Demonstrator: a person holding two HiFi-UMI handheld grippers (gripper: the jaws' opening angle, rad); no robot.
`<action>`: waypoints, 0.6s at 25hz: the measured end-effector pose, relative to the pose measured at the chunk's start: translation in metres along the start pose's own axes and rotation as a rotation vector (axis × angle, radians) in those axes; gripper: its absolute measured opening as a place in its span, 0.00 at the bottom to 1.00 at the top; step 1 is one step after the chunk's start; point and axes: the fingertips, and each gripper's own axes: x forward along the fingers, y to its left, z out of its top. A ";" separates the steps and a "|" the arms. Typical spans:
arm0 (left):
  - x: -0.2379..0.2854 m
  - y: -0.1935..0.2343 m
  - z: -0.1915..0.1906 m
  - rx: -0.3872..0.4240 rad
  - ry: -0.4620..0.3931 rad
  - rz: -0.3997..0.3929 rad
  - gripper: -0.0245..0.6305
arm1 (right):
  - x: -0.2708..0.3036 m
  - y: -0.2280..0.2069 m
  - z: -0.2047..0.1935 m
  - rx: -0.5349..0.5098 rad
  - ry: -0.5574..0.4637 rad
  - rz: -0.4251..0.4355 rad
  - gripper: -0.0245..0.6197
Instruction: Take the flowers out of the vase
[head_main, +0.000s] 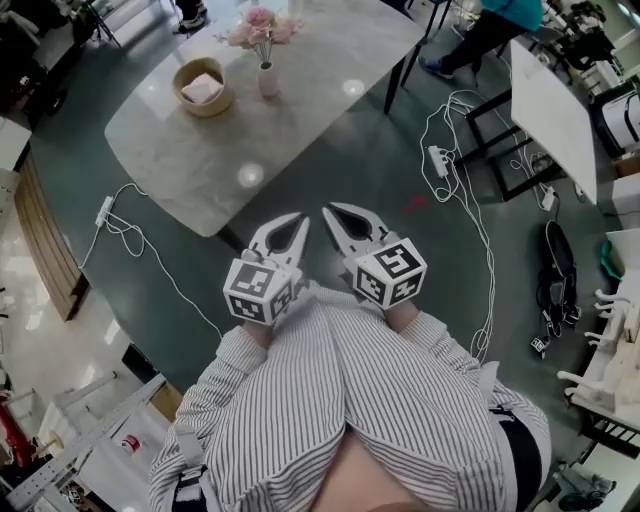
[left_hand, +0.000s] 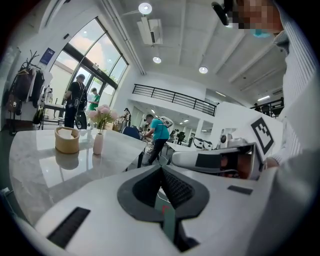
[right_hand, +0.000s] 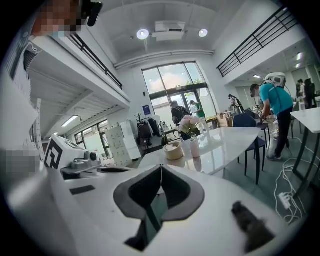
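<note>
Flowers (head_main: 258, 22), pink, upright in a slim white vase (head_main: 268, 80) near the far end of the pale marble table (head_main: 200, 170), toward 11 o'clock from both grippers in the head view. Just beside the vase at its 9 o'clock, a round tan bowl (head_main: 222, 103) with something pale pink inside. Stems gathered in the narrow neck, blooms spread above the rim: plenty there to take hold of.

Left gripper (head_main: 299, 216) and right gripper (head_main: 327, 210) side by side, close in front of a striped shirt (head_main: 350, 400), short of the table's near corner and well apart from the vase. Both pairs of jaws pressed together with nothing between them, plain in each gripper's own view. Probably carried shut and close to the body simply for the approach, both noses aimed at the table. Same flowers in each gripper view: at 10 o'clock of the left gripper's tips, at 1 o'clock of the right's.

Task not yet begun, by the look of it. Next, likely: closing the distance, opening one pair of jaws for the stems, perhaps steadying the vase with the other as a guard against tipping so tall and narrow a vessel. White cables (head_main: 455, 170) on the floor at 2 o'clock of the grippers, worth stepping clear of.
</note>
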 end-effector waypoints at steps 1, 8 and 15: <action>0.003 0.002 -0.001 -0.007 0.004 0.001 0.06 | 0.003 -0.003 -0.001 0.002 0.005 0.002 0.06; 0.020 0.013 0.001 -0.021 0.018 0.006 0.06 | 0.014 -0.017 -0.002 0.018 0.020 0.010 0.06; 0.045 0.051 0.021 -0.023 0.006 0.023 0.06 | 0.049 -0.032 0.015 0.017 0.021 0.052 0.06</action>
